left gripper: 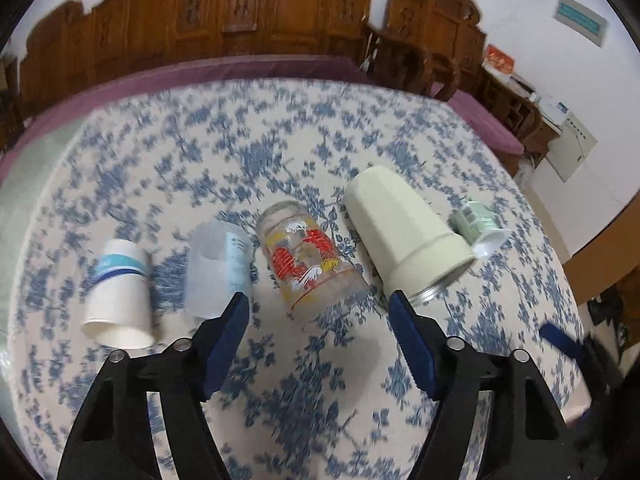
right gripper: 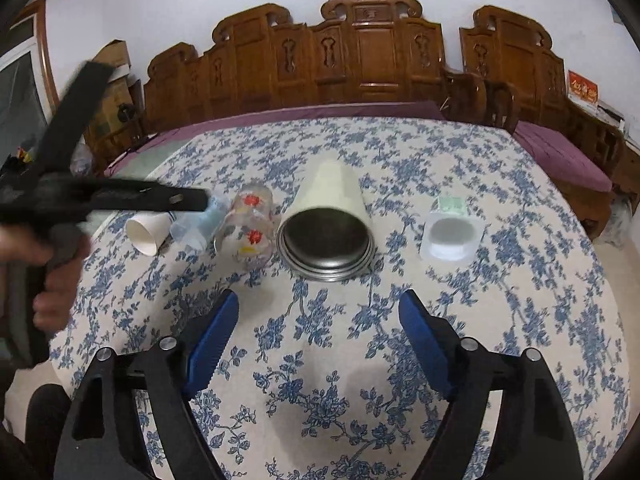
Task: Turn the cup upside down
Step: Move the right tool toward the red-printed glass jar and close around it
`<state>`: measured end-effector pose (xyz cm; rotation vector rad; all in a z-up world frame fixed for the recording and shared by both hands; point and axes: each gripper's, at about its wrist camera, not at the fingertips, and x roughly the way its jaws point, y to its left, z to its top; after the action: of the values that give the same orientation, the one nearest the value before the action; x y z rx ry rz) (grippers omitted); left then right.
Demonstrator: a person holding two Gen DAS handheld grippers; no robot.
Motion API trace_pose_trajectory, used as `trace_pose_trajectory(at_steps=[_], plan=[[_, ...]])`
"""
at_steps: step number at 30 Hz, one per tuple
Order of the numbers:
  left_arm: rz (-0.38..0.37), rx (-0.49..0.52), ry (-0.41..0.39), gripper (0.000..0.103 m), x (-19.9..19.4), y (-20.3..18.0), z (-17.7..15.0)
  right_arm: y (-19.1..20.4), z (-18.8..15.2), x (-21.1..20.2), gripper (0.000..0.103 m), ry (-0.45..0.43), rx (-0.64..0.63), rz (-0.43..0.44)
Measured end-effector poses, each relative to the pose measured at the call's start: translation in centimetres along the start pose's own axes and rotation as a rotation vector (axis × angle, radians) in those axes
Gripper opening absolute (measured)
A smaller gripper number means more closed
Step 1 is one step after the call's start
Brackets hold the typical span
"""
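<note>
Five cups lie on their sides in a row on the flowered tablecloth, so picking which one to flip is the first call. Taking the big cream tumbler as the landmark: the painted glass lies just left of it, a frosted plastic cup left of that, a paper cup furthest left, and a small green-labelled pot sits well to the tumbler's right. The tumbler's steel-lined mouth faces the right gripper, which hangs wide open and empty just short of the rim. The left gripper is spread open too, holding nothing, with the painted glass lined up between its fingers and the tumbler off its right finger.

My guess is the tumbler goes first. I'd pinch it across the body about midway, not at the slick metal rim, squeeze firmly because it's tapered and will want to roll or squirt out, lift clear of the glass next to it, then rotate the wrist until the mouth points down and set it flat before letting go
</note>
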<state>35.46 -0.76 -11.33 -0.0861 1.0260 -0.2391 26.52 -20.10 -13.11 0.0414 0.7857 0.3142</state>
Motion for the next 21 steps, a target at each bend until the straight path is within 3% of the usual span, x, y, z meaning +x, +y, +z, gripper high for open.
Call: trace_pose_trajectory(at_steps=[12, 21], plan=[[0.015, -0.114, 0.144, 0.064, 7.4, 1.2, 3.1, -0.7, -2.3, 1.1, 0.084, 0.045, 0.044, 0.017], [0.087, -0.082, 0.207, 0.067, 10.2, 0.6, 4.0, -1.0, -2.8, 0.9, 0.084, 0.050, 0.067, 0.026]])
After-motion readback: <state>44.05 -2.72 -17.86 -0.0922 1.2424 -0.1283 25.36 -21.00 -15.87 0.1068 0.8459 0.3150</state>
